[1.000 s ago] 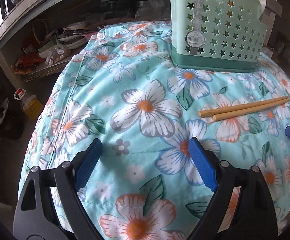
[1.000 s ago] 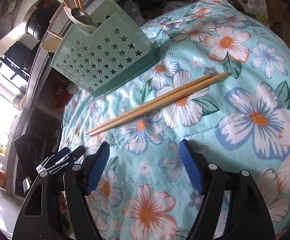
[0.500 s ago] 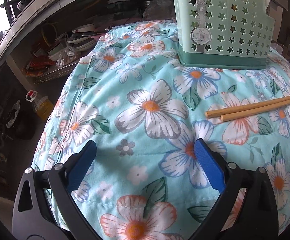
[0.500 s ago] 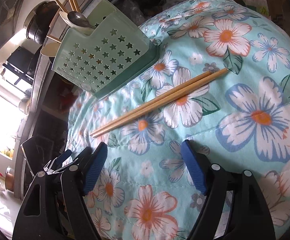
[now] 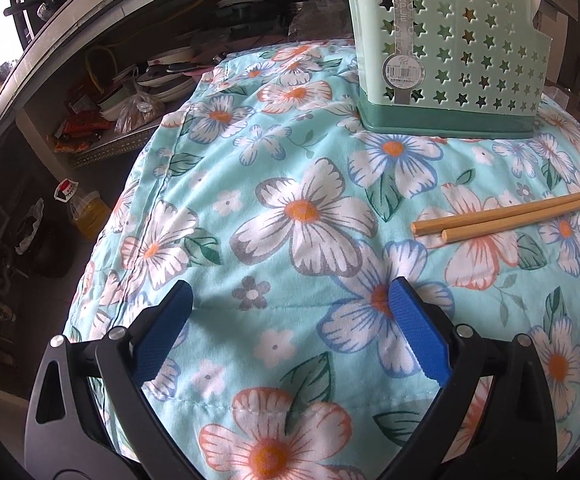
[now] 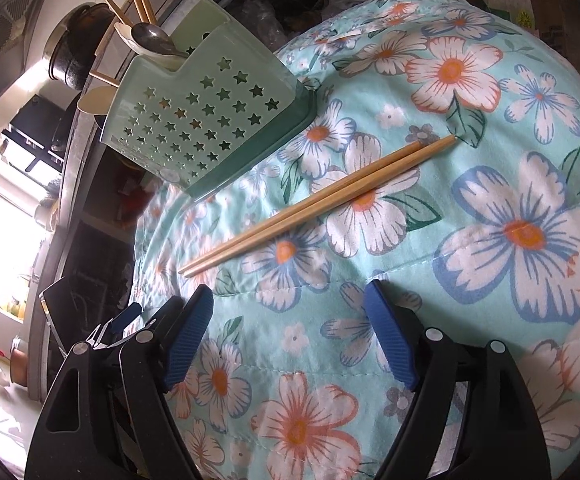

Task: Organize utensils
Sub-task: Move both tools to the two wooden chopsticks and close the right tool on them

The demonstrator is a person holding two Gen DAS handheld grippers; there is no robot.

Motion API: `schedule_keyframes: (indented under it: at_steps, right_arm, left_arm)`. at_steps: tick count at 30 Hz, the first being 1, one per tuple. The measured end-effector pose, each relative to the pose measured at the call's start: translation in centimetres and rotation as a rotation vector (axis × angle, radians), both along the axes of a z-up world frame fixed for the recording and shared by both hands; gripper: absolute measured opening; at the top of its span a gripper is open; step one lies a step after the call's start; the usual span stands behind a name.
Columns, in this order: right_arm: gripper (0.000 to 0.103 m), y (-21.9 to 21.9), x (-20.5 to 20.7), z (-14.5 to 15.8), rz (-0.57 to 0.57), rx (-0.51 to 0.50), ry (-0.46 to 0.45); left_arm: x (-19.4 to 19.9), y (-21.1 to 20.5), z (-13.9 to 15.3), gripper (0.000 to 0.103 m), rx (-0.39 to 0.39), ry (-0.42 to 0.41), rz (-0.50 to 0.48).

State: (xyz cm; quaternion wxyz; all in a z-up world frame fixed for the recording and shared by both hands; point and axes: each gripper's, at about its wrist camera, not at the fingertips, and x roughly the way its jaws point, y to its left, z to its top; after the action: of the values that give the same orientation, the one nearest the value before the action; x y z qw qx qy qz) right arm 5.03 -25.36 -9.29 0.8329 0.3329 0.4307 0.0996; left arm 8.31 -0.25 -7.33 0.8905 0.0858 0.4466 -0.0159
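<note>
Chopsticks (image 6: 317, 204): one pair, lying loose on the floral worktop (image 6: 489, 140), near the green utensil holder (image 6: 206, 128). Right gripper (image 6: 288, 332) and left gripper (image 5: 290, 308): fingers spread, empty. Step: approach. Next: straddle pair, close, lift into holder.

Cloth, wood and plastic on the counter

The floral cloth (image 5: 301, 216) is soft, matt, stitched fabric with slight puckers along its seams. The two chopsticks (image 6: 317, 204) are pale, smooth, bare-looking wood. The mint green utensil holder (image 6: 206, 120) is smooth plastic with a faint sheen, pierced with star holes, on a darker green plastic base; a paper label (image 5: 403, 70) sticks to its side. A dull grey metal spoon (image 6: 154, 38) stands in it. Both the left gripper (image 5: 290, 294) and the right gripper (image 6: 288, 298) have matt black plastic arms and finely ribbed blue pads (image 5: 417, 326).
</note>
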Motion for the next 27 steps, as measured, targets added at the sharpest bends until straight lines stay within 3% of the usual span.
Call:
schedule_keyframes:
  at_steps: [6,11,17,22,27]
  right_arm:
    - [0.077,-0.1,0.0,-0.1,-0.020,0.020,0.000]
    - [0.076,-1.5,0.7,-0.6,-0.087,0.159,-0.008]
    - [0.057,-2.6,2.4,-1.5,-0.190,0.250,0.003]
    - [0.045,-2.5,3.2,-1.9,-0.279,0.268,0.014]
    - [0.016,-3.1,2.6,-3.0,-0.374,0.308,0.023]
  left_arm:
    - [-0.1,0.1,0.1,0.095,0.004,-0.004,-0.004]
    - [-0.2,0.4,0.1,0.095,-0.020,0.000,0.000]
    - [0.1,0.6,0.0,0.095,-0.042,0.006,-0.014]
    - [0.2,1.2,-0.2,0.095,-0.081,0.008,-0.016]
    - [0.4,1.6,-0.1,0.095,-0.107,0.008,-0.028]
